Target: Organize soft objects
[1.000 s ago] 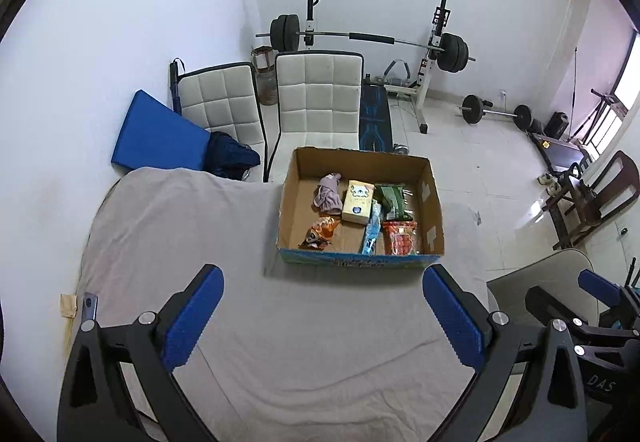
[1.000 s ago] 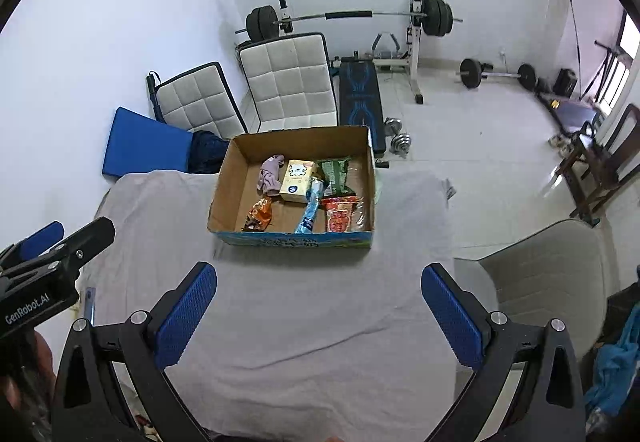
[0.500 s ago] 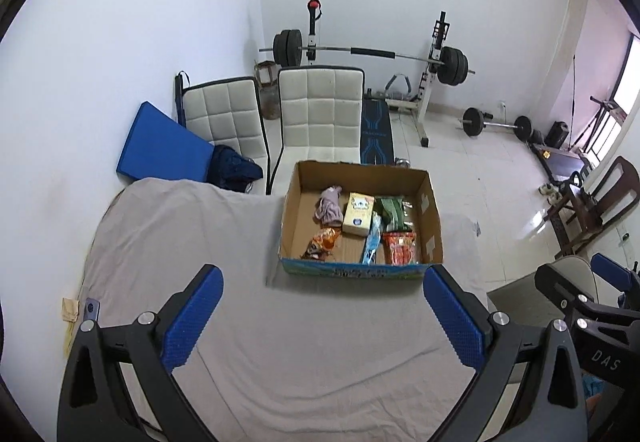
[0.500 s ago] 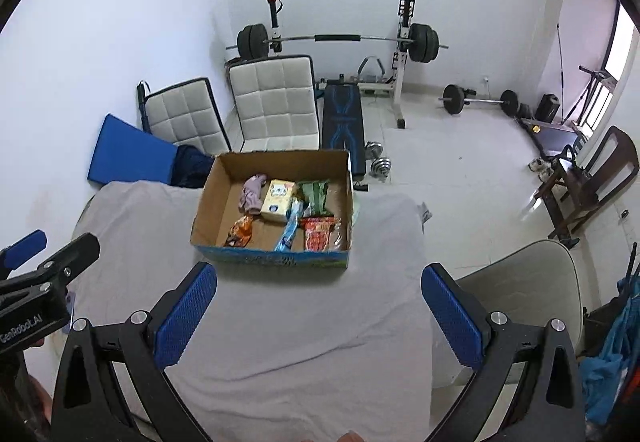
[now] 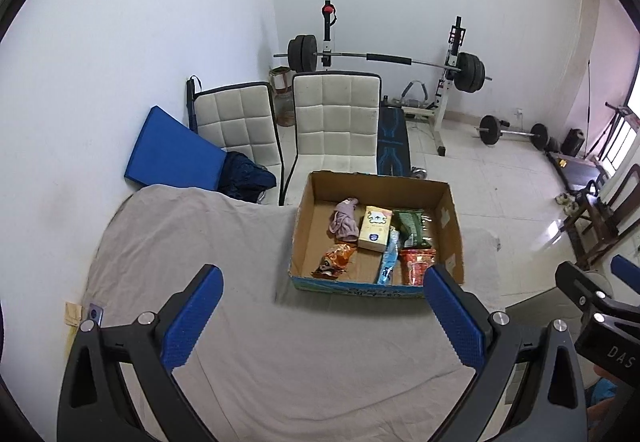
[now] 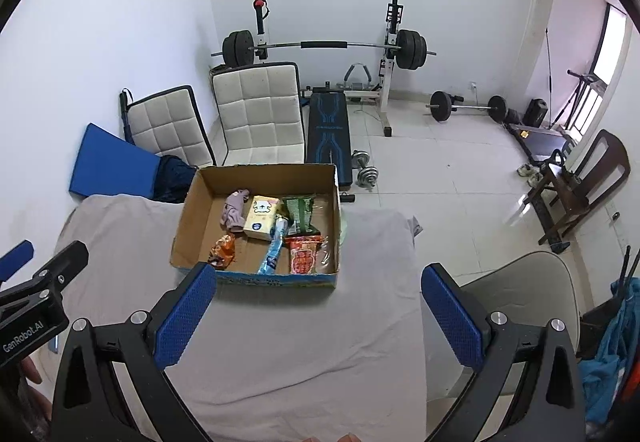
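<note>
On the far half of the grey-sheeted table (image 5: 256, 370) we find an open box (image 5: 450, 220), its long side running left to right across our view and its printed front wall facing us. Inside lie a pink cloth (image 5: 344, 221) bunched at the back left, a cream packet (image 5: 374, 228) just beside it with its long axis pointing away from us, a green packet (image 5: 410, 226) to the right, an orange packet (image 5: 334, 261) at the front left, a blue tube (image 5: 389, 258) running front to back down the middle, and a red packet (image 5: 416, 265) at the front right. We hold the left gripper (image 5: 322, 318) above the near table, aimed at the box, fingers spread wide with nothing between them. The right gripper (image 6: 316, 316) sits alongside, level and tilted down toward the same box (image 6: 188, 218), likewise wide apart and empty. Behind the table we note two white chairs (image 5: 336, 122) and a barbell rack (image 5: 384, 60).
</note>
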Tool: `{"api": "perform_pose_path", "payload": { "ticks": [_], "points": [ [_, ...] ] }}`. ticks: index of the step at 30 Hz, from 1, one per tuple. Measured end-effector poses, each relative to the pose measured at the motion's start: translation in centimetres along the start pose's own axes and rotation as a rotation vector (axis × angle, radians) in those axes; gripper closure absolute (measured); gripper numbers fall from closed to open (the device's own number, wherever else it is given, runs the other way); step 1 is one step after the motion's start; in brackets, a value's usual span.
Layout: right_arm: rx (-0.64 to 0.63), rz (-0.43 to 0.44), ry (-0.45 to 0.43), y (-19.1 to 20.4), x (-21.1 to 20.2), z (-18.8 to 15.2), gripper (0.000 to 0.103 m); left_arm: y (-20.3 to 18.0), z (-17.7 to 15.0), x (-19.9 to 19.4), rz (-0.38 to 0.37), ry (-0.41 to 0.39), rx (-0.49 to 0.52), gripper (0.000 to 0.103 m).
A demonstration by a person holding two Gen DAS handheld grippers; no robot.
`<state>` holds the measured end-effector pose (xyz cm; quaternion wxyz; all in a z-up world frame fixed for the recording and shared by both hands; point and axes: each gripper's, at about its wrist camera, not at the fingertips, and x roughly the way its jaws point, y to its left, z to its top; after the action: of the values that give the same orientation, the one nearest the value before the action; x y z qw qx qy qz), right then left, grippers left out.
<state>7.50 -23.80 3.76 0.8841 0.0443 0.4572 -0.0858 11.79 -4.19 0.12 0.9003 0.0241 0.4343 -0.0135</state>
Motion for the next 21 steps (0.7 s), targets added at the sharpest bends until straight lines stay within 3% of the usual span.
{"api": "perform_pose_path", "payload": {
  "ticks": [21],
  "points": [
    [-0.029, -0.011, 0.008, 0.2, 0.8, -0.1, 0.0, -0.5, -0.3, 0.8, -0.008, 0.02, 0.014, 0.0]
  ]
}}
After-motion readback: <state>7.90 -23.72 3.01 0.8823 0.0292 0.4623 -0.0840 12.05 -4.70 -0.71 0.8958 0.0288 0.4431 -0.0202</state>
